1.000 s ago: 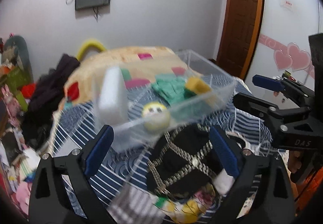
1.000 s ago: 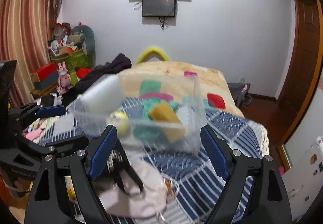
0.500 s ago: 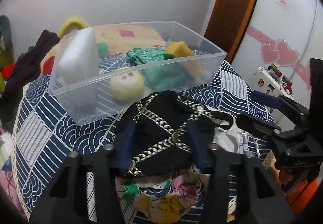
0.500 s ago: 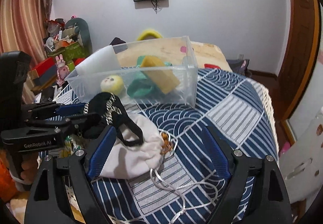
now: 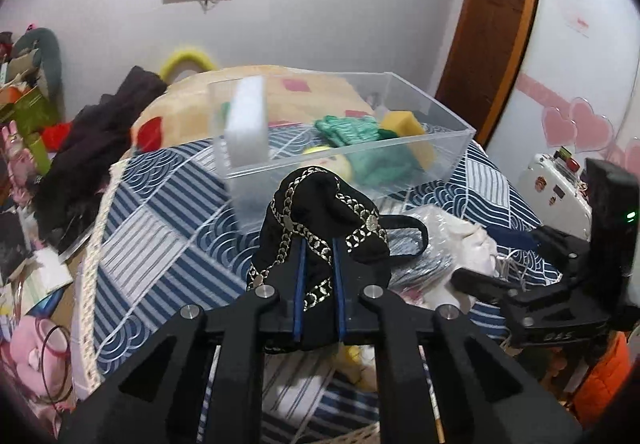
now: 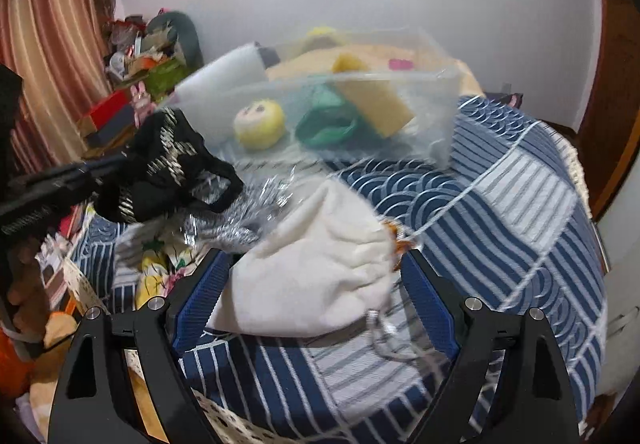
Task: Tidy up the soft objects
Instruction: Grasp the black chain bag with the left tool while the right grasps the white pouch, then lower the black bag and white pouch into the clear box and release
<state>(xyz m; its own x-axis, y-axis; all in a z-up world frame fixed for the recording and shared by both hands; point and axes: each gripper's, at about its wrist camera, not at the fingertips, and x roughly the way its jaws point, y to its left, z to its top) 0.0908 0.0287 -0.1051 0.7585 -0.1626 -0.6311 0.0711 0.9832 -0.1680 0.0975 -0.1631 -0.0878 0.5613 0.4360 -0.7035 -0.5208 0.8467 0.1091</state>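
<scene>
My left gripper (image 5: 317,264) is shut on a black cloth bag with gold chain trim (image 5: 320,212) and holds it above the bed, in front of the clear plastic bin (image 5: 432,142). The bag also shows in the right wrist view (image 6: 168,164). The bin (image 6: 436,116) holds a white sponge (image 5: 246,124), a yellow plush ball (image 6: 259,124), a green glove (image 5: 348,130) and a yellow sponge (image 6: 376,100). My right gripper (image 6: 316,284) is open, its fingers on either side of a white drawstring pouch (image 6: 312,268) lying on the bed.
The bed has a blue and white patterned cover (image 6: 520,204). A silver shiny bag (image 6: 240,220) and a floral cloth (image 6: 160,268) lie beside the pouch. Dark clothes (image 5: 92,148) and clutter sit to the left. A wooden door (image 5: 492,24) is at the right.
My left gripper has shut on the black bag and lifted it off the pile. My right gripper has moved down and forward around the white pouch.
</scene>
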